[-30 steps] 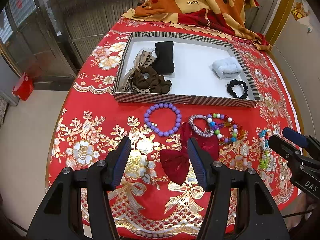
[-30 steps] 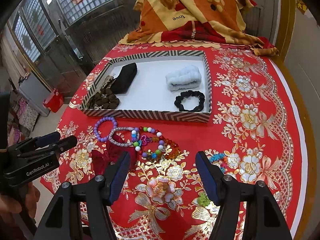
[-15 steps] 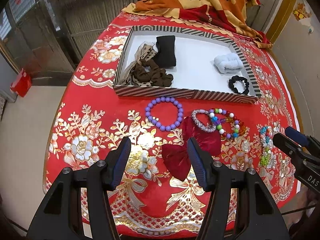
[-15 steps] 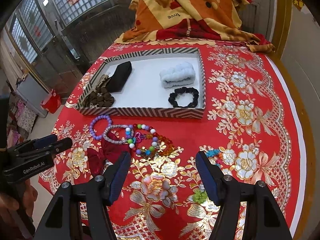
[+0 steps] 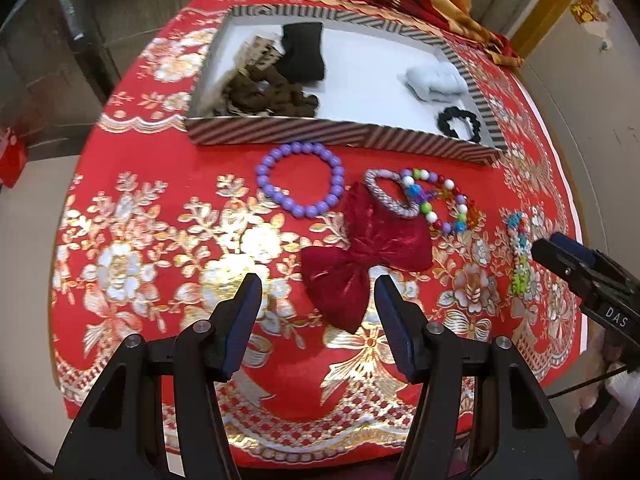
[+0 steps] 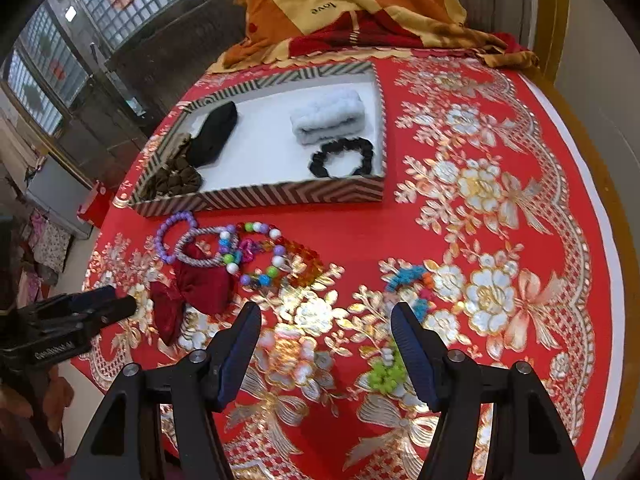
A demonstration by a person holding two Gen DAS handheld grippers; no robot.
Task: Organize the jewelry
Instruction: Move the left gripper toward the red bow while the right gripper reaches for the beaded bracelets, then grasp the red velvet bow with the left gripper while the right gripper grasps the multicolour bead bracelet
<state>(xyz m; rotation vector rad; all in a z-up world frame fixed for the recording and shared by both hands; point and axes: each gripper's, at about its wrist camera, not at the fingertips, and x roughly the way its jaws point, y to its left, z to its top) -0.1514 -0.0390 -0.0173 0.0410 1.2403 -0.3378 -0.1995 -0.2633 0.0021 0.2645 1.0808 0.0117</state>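
Left gripper [image 5: 316, 300] hovers, fingers released, over the red bow [image 5: 360, 256] at six o'clock of the tray [image 5: 340, 134]. Right gripper [image 6: 326, 320], also released, probably targets the crochet bracelet [image 6: 408, 280]. Next: lower, close.

1. Left tongs [image 5: 316, 296] gape at bottom centre, nothing between them, above a dark red bow [image 5: 364, 256].
2. Purple bracelet [image 5: 300, 180] lies centre frame.
3. Striped tray [image 5: 340, 134] fills the upper middle.
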